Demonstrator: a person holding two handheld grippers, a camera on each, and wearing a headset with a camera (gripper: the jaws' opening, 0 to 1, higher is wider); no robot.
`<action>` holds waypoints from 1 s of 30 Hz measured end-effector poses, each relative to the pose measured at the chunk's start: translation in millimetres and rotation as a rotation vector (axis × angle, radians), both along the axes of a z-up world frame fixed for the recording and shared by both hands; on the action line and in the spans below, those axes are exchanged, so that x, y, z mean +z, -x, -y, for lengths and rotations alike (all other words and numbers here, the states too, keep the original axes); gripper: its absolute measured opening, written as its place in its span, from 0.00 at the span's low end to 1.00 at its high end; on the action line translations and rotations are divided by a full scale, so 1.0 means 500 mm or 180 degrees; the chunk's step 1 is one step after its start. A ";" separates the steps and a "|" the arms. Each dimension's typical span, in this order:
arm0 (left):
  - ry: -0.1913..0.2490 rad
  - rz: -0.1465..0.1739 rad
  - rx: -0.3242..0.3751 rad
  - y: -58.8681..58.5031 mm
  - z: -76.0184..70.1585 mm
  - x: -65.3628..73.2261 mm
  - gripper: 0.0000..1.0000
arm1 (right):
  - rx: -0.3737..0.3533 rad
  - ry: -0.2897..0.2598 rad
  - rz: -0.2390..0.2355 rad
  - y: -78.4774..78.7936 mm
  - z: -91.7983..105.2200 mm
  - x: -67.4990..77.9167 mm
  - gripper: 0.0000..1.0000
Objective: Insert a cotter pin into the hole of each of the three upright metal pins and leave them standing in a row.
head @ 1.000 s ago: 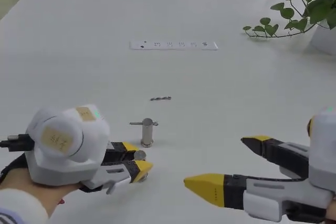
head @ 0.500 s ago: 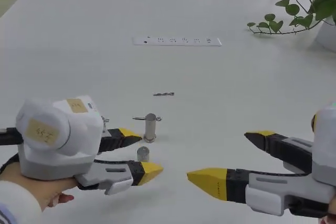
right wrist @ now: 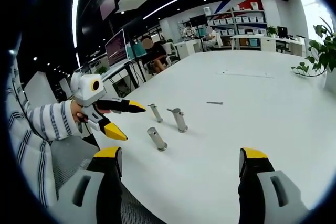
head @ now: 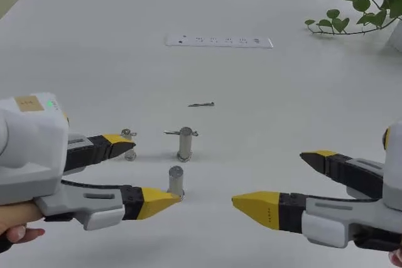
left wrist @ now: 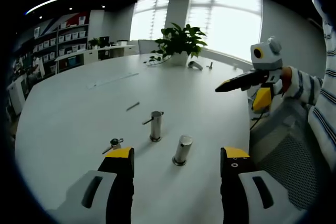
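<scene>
Head view: the bare upright steel pin (head: pixel 176 180) stands on the white bench (head: pixel 94 48) beside the left hand-held gripper (head: pixel 155 171), whose jaws gape empty; a second ago they closed about it. Left gripper view: the loose thin cotter pin (left wrist: pixel 132 106) lies flat ahead, leftward. Right gripper view: the right hand-held gripper (right wrist: pixel 179 153), wide open, seems farther from it.

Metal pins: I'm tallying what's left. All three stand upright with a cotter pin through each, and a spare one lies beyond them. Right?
Not each: in the left gripper view the nearest metal pin has no cotter pin through it. The middle pin and the leftmost pin do. All three stand upright, and the spare cotter pin lies beyond them.
</scene>
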State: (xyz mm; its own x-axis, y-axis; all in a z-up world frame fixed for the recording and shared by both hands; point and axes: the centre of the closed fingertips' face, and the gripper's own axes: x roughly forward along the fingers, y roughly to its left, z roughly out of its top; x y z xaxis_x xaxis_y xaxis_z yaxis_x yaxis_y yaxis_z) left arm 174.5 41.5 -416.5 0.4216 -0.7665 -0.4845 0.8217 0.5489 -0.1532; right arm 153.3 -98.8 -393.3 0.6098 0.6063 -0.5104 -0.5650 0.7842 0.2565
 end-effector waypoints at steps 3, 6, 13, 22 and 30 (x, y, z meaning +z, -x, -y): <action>-0.0032 0.0042 0.0082 0.000 -0.017 0.000 0.68 | -0.0005 0.0002 -0.0004 -0.003 0.003 0.000 0.91; -0.0308 0.0138 0.0086 0.001 -0.041 -0.015 0.69 | 0.0002 0.0016 -0.0013 -0.005 0.005 -0.001 0.91; -0.0212 0.0153 0.0088 0.016 -0.040 -0.014 0.96 | 0.0041 0.0068 -0.0073 -0.008 0.006 -0.006 0.91; -0.0232 0.0192 -0.0007 0.039 -0.043 -0.019 0.98 | 0.0130 0.0201 -0.0100 -0.026 0.010 -0.006 0.91; -0.0110 0.0094 -0.0017 0.057 -0.042 -0.022 0.99 | 0.0359 0.0494 -0.0035 -0.063 0.017 0.010 0.91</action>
